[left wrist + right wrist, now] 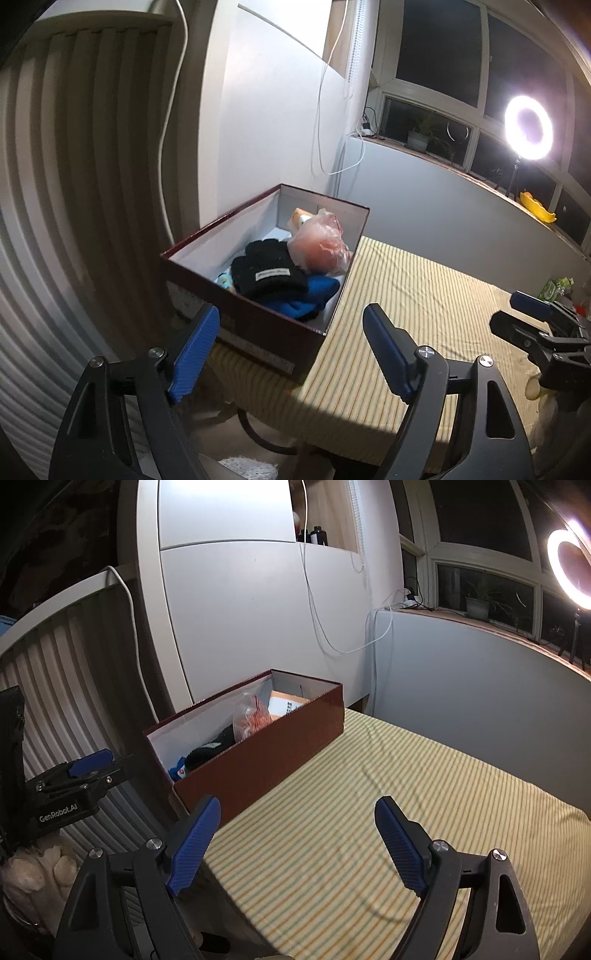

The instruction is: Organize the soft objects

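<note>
Cardboard box [255, 325], knitted black hat [267, 269], crinkled plastic bag [319, 242]

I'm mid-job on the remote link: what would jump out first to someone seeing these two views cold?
The glaring ring light at the right by the dark window. Then the dark red box at the left corner of the striped yellow bedspread, open, with a black knit glove, a blue cloth and a pinkish plastic bag inside. In front, the left gripper and the right gripper are open, with nothing between their blue fingers.
</note>
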### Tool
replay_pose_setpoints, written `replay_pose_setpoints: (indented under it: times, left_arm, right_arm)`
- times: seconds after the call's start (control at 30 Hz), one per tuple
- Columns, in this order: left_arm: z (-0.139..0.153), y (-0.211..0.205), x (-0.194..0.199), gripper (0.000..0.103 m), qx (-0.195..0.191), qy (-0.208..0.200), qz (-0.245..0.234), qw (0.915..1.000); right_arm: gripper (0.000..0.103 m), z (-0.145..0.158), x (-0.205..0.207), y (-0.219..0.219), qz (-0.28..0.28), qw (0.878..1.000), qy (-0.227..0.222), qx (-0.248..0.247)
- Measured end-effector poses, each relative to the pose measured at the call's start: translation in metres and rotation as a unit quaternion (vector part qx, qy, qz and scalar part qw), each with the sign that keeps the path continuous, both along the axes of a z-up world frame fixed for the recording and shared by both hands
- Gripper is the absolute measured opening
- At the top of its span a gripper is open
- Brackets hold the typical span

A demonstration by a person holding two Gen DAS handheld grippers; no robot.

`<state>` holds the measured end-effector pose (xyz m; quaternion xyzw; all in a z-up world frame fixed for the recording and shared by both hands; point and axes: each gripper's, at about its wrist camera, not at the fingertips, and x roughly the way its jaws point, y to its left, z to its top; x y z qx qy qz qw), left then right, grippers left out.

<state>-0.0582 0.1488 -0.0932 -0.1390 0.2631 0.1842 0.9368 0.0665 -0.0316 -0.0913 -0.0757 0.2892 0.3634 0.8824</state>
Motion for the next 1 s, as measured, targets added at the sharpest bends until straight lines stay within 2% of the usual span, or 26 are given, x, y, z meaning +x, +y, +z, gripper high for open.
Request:
replay_pose_setpoints:
  times: [0.23, 1.0]
  left_arm:
    - [-0.003, -0.01, -0.006, 0.08, 0.002, 0.006, -0.002, 1.0]
    - [0.01, -0.023, -0.013, 0.08, 0.006, -0.014, -0.012, 0.9998]
  right_arm:
    - [0.083, -0.004, -0.012, -0.013, -0.006, 1.0, -0.001, 0.001]
    - [0.084, -0.001, -0.017, -0.027, -0.014, 1.0, -0.003, 0.006]
